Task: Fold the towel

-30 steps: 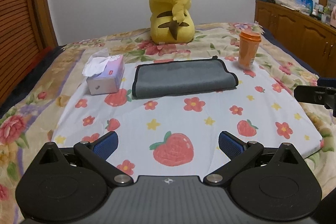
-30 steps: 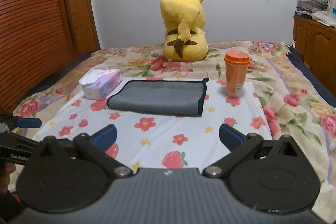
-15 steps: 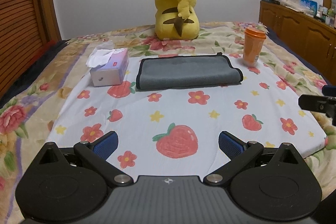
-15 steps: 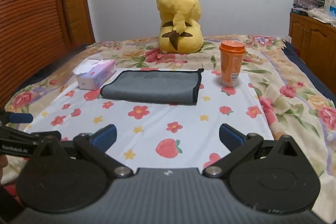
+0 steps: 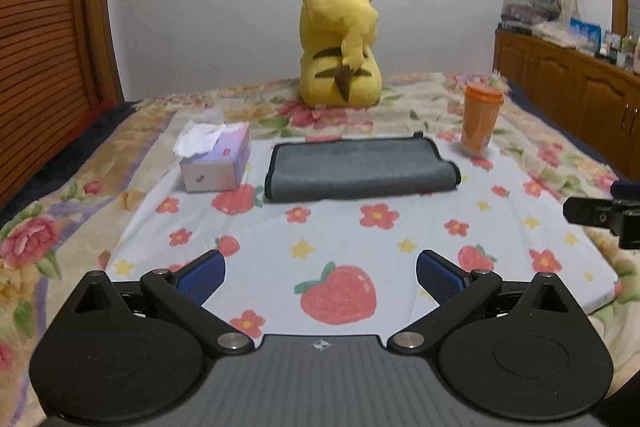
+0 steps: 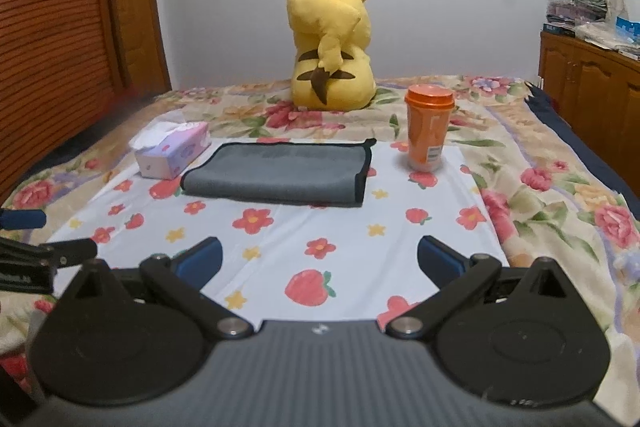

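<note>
Folded grey towel with black trim, flat on a white strawberry-and-flower sheet spread over a floral bedcover. Lying crosswise near the sheet's far edge, between a tissue box at its left end and an orange cup with an orange lid standing upright off its right end, neither one touching it. Seen from the right wrist view as the same flat bundle, black-trimmed end turned toward the cup, tissue box just beside the opposite corner.

Left tool spread wide, blue pads well apart and gripping nothing, low over the near part of the sheet and well short of the towel. Right tool likewise wide and unloaded, blue pads hanging over the sheet's near edge. Each tool partly visible in the other's view (the right one at the far right edge, the left one at the far left edge).

Yellow plush toy seated beyond the towel, back turned, against a pale wall. Wooden cabinet along the right of the room, slatted wooden panel on the left.
</note>
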Tool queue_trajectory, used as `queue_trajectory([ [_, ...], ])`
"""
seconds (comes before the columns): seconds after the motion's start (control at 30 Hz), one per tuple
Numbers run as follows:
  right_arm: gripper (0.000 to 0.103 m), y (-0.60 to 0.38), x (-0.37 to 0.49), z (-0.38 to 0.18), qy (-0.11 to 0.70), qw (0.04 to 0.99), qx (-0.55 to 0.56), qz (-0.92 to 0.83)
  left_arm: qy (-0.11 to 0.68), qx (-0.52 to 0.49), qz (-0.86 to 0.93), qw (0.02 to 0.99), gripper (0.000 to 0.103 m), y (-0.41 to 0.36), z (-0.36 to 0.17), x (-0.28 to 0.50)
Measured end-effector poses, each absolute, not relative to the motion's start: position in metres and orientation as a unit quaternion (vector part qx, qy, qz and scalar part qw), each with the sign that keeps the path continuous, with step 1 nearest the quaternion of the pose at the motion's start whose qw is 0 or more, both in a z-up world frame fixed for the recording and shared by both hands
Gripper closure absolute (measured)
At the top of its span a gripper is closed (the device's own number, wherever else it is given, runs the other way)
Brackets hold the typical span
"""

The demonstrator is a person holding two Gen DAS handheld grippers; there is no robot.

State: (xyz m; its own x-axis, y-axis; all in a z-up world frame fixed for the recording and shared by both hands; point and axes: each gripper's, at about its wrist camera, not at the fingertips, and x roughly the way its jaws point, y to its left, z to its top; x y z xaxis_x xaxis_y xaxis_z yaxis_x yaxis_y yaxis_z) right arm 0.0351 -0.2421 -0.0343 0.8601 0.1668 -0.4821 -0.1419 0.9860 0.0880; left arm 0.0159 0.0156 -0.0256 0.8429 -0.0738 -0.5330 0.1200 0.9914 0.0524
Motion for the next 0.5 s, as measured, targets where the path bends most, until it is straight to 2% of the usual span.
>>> queue_trajectory([
  [0.5,0.000,-0.244,0.029,-0.031,0.229,0.971,0.021,0.068,0.228,0.058,-0.052,0.971,0.000,0.011,-0.016,-0.001],
])
